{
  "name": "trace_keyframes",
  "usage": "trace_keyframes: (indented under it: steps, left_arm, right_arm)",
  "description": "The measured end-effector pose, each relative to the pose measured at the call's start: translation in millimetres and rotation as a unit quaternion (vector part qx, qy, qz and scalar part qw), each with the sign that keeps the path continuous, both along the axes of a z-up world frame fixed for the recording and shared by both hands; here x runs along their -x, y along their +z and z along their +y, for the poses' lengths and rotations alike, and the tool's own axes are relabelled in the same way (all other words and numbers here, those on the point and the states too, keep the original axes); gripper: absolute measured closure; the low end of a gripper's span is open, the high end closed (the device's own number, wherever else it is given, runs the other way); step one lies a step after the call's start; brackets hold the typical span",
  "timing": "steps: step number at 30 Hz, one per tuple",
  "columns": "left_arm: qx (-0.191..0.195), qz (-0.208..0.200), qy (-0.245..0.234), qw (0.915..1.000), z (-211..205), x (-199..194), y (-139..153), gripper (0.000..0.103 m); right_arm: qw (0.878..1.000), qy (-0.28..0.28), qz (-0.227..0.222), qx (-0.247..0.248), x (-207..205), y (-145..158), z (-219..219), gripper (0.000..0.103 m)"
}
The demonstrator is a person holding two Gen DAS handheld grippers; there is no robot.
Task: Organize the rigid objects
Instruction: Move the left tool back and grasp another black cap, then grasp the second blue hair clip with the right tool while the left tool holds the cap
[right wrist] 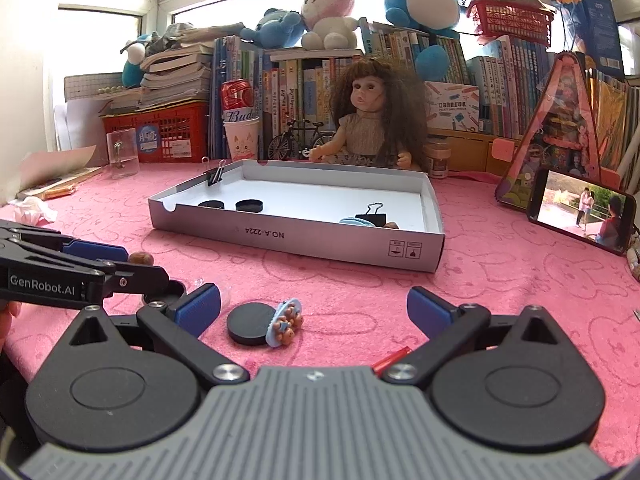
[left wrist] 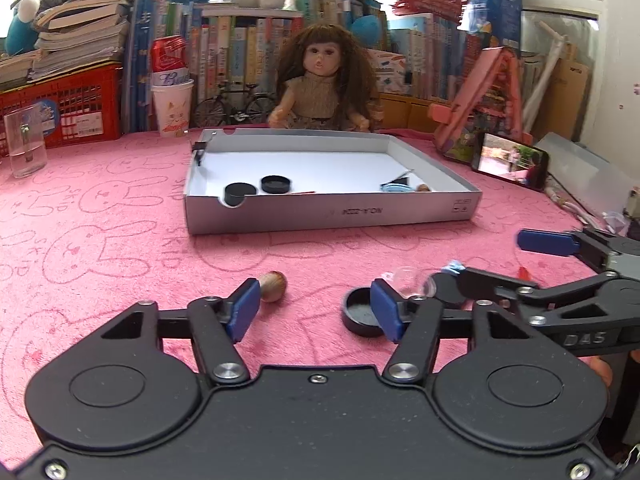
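Grey tray (right wrist: 304, 236), long axis running left-right across the pink cloth, holds two black caps (right wrist: 249, 205) and two binder clips (right wrist: 372, 216). Nearer than tray: one black disc (right wrist: 250, 324), flat, touching tilted blue bear charm (right wrist: 286, 322). Left gripper (left wrist: 316, 308) and right gripper (right wrist: 314, 308) jaws apart, empty.

Partly hidden items:
- Open black round lid (left wrist: 360, 316): right side covered by the left gripper's right blue pad (left wrist: 386, 310).
- Clear plastic dome (left wrist: 410, 280): blurred beyond that pad.
- Thin red stick (right wrist: 390, 359): cut off behind the right gripper's linkage.
- Small brown wooden knob (right wrist: 141, 258): half behind the other gripper's finger.
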State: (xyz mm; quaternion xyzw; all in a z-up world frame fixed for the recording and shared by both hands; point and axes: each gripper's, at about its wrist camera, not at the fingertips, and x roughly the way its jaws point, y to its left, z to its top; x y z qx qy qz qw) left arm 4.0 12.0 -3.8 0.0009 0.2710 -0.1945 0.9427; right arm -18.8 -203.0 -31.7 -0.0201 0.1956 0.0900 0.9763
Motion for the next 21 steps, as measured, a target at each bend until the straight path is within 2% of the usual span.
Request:
trace_keyframes:
  steps: [4,8,11,15,21]
  left_arm:
    - [-0.002,-0.009,-0.036,0.9993,-7,10,1,0.049]
    - [-0.014,-0.013,-0.041,0.9990,-18,11,-2,0.053]
    - [-0.009,-0.002,-0.040,0.9991,-23,9,-5,0.057]
    - [-0.014,-0.001,-0.033,0.9994,-27,7,-8,0.073]
    - [-0.018,-0.002,-0.025,0.9995,-24,6,-8,0.073]
  right_arm:
    - [1.000,0.014,0.016,-0.012,0,1,-1,0.018]
    - [1.000,0.008,0.019,-0.008,0,1,-1,0.033]
    - [1.000,0.002,0.022,-0.006,-2,0,-2,0.036]
    - [1.000,-0.008,0.027,0.000,-4,-3,-2,0.040]
    - [0.999,-0.033,0.023,0.009,-7,-5,-4,0.040]
